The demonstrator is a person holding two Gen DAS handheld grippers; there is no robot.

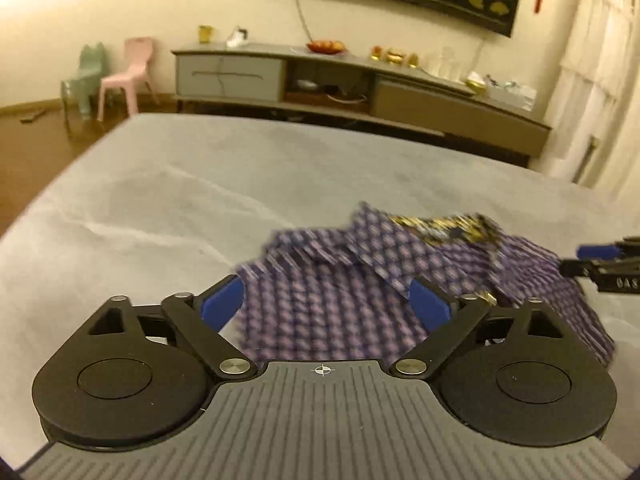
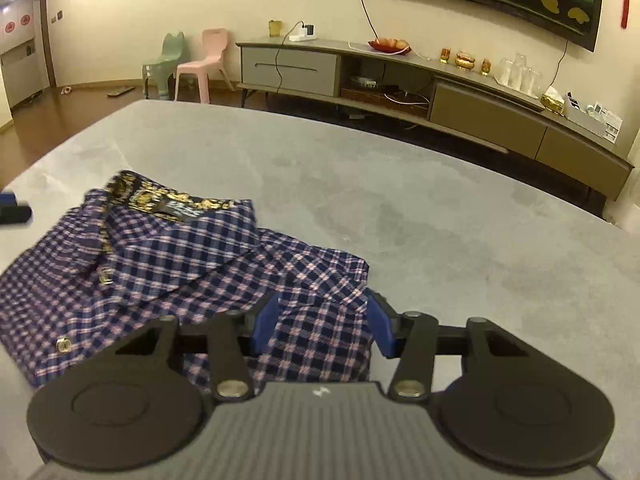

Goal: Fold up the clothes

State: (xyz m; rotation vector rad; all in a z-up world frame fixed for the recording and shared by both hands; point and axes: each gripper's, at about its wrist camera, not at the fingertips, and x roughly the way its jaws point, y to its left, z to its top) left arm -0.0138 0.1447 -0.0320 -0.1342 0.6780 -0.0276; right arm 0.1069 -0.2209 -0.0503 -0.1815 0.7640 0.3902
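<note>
A purple and navy plaid shirt [image 1: 360,276] lies crumpled on the grey table [image 1: 180,184], collar with gold-patterned lining at its far side. My left gripper [image 1: 326,304] is open, its blue pads standing wide over the shirt's near left part. In the right wrist view the shirt [image 2: 168,264] lies left of centre with metal buttons showing. My right gripper [image 2: 324,324] is open, its blue pads either side of the shirt's near right corner. The right gripper's tip also shows at the right edge of the left wrist view [image 1: 608,264].
The grey table [image 2: 440,220] stretches far and right of the shirt. Beyond it stand a long TV cabinet [image 2: 400,76] with glasses and a fruit bowl, a pink chair [image 2: 206,64] and a green chair [image 2: 166,64] on the wooden floor.
</note>
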